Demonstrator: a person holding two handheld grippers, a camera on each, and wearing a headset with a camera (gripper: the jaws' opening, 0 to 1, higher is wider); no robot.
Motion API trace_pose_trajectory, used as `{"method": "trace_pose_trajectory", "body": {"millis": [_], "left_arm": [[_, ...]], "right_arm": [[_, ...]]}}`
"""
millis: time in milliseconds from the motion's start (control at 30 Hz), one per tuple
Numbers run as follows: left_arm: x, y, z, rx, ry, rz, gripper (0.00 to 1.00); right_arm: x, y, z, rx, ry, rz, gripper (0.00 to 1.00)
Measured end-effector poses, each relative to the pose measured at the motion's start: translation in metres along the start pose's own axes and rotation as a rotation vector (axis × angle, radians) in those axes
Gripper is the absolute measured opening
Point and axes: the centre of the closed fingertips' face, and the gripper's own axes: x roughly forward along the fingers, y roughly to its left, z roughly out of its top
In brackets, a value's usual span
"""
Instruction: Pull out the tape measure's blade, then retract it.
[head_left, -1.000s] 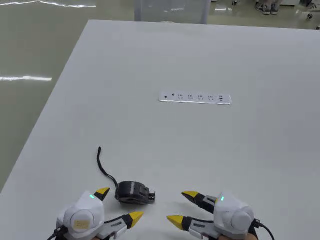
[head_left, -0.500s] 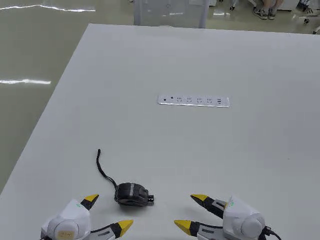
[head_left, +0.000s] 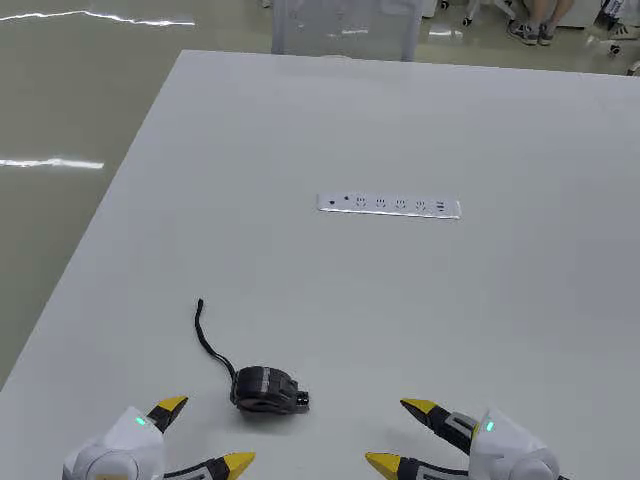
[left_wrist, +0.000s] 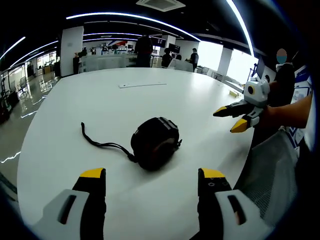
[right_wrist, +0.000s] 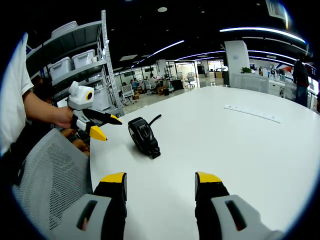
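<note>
Tape measure (head_left: 266, 390) lies on the white worktop (head_left: 400, 290) low and left of centre in the head view. Its strap (head_left: 208, 340) trails to the upper left and its blade tab (head_left: 303, 400) faces right. The left gripper (head_left: 205, 433) sits just below and left of it, and the right gripper (head_left: 400, 434) is farther off at lower right. Both have their fingers spread and hold nothing.

In the left gripper view, the tape measure (left_wrist: 155, 142) rests mid-frame, just above the gap between our parted fingers and not touching them.

In the right gripper view, the tape measure (right_wrist: 144, 135) lies up and left of our parted fingers, tab end (right_wrist: 156, 154) nearest them. We judge the left suits the body and the right suits the tab.
</note>
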Motion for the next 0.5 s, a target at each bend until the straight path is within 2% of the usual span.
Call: {"method": "trace_pose_trajectory", "body": {"millis": [500], "left_arm": [[-0.017, 0.0, -0.006, -0.017, -0.01, -0.019, 0.74]], "right_arm": [[-0.022, 0.002, -0.01, 0.023, 0.001, -0.032, 0.57]]}}
